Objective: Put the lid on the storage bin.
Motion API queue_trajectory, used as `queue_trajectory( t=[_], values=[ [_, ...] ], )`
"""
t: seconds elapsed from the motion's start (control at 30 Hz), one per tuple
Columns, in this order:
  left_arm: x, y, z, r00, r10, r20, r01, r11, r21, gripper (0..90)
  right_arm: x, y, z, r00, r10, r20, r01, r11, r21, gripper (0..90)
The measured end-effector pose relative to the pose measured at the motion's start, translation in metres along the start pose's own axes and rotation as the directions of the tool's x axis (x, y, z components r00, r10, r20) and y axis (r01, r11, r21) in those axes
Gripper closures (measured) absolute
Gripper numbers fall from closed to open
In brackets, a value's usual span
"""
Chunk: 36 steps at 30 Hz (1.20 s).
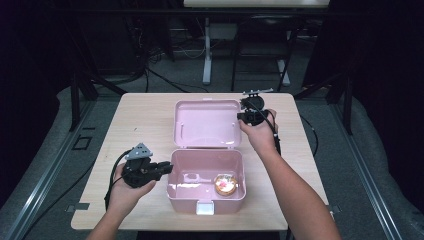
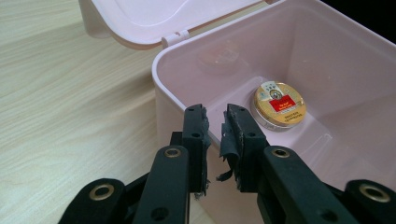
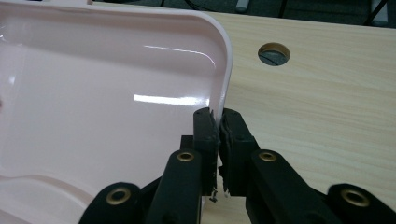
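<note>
- Jaws: right gripper [image 3: 218, 122] clenched on the lid [image 3: 107, 98] rim; left gripper [image 2: 216, 122] parted, straddling the box [image 1: 206, 181] wall, not squeezing.
- Lid lies flat on the desk [image 1: 145, 117] behind the box.
- Thin glossy plastic: light, flexy, slippery. Pinch the rim edge.

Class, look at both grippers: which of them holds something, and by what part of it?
The right gripper is shut on the side edge of the open pink lid. The left gripper straddles the left wall of the pink box, with a gap showing; no clear grip.

Looked like a lab or recording studio: dark curtains at both frame edges, metal stand legs [image 1: 207, 55] and loose cables [image 1: 165, 80] at upper centre, behind a pale wooden counter [image 1: 135, 130].
</note>
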<state>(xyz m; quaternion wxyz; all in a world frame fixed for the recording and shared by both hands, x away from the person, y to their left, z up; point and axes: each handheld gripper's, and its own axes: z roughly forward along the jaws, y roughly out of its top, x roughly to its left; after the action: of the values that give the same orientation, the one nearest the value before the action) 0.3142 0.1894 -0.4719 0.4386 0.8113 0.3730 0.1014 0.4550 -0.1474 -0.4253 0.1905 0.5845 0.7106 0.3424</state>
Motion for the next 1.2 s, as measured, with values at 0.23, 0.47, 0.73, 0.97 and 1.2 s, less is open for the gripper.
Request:
queue_trajectory(
  t=[0.23, 0.47, 0.73, 0.97, 1.2],
  values=[
    [0.0, 0.0, 0.0, 1.0, 0.001, -0.001, -0.001, 1.0, 0.0, 78.2, 0.001, -0.001, -0.01, 0.9999, -0.01, -0.011, 0.01, 0.999, -0.035, 85.8],
    [0.0, 0.0, 0.0, 1.0, 0.0, -0.002, 0.0, 1.0, 0.0, 78.2, 0.001, -0.004, -0.023, 0.9993, -0.021, -0.03, 0.019, 0.997, -0.078, 86.1],
    [0.0, 0.0, 0.0, 1.0, -0.001, -0.003, 0.001, 1.0, -0.001, 78.2, 0.005, -0.01, -0.036, 0.9974, -0.067, -0.026, 0.063, 0.989, -0.131, 86.1],
    [0.0, 0.0, 0.0, 1.0, -0.002, -0.003, 0.002, 1.0, -0.001, 78.2, 0.004, -0.014, -0.044, 0.997, -0.06, -0.05, 0.051, 0.987, -0.155, 86.5],
    [0.0, 0.0, 0.0, 1.0, -0.002, -0.003, 0.002, 1.0, -0.001, 78.2, 0.005, -0.018, -0.051, 0.9964, -0.058, -0.061, 0.047, 0.983, -0.177, 86.8]
  ],
)
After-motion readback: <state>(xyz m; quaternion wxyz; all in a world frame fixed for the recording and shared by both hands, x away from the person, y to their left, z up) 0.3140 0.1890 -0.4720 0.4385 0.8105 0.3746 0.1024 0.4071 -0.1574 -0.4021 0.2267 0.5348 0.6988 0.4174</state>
